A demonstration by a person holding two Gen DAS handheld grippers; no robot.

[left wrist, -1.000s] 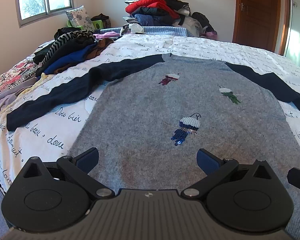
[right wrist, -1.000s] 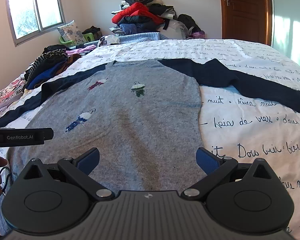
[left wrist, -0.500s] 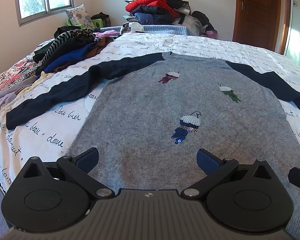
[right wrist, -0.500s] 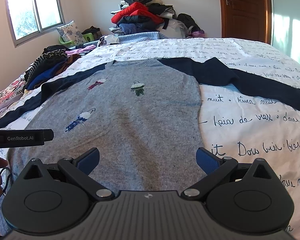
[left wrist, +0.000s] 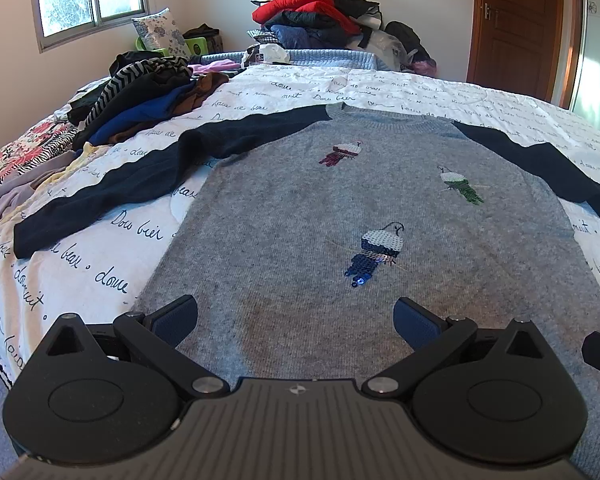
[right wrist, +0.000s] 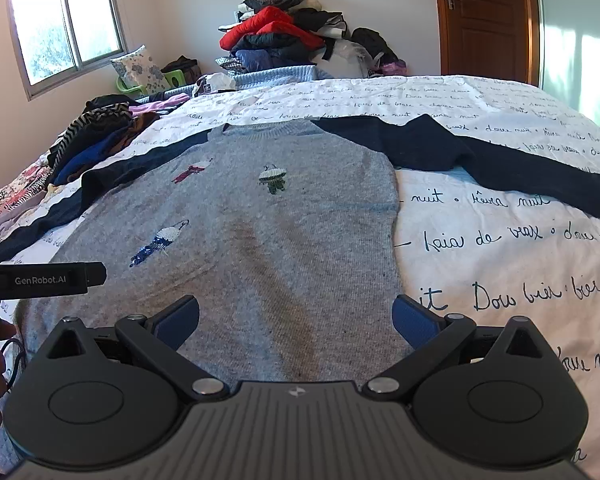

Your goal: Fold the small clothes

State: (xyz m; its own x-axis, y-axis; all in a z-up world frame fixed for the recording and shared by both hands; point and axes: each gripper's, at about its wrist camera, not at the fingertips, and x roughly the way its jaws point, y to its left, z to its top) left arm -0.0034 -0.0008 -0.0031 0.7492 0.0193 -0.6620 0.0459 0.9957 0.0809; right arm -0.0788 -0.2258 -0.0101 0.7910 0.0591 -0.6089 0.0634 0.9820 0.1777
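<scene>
The white bedspread is printed all over with dark cursive handwriting; in the right wrist view the legible fragments beside the sweater read "nuit", "Dou" and "bier", and in the left wrist view the same bedspread shows "Dou bier" and "doue", the remaining script being too distorted to read with confidence. The black bar of the left gripper, entering the right wrist view from the left edge, carries the white brand marking "GenRobot.AI". No other lettering or numerals can be read in either view.
</scene>
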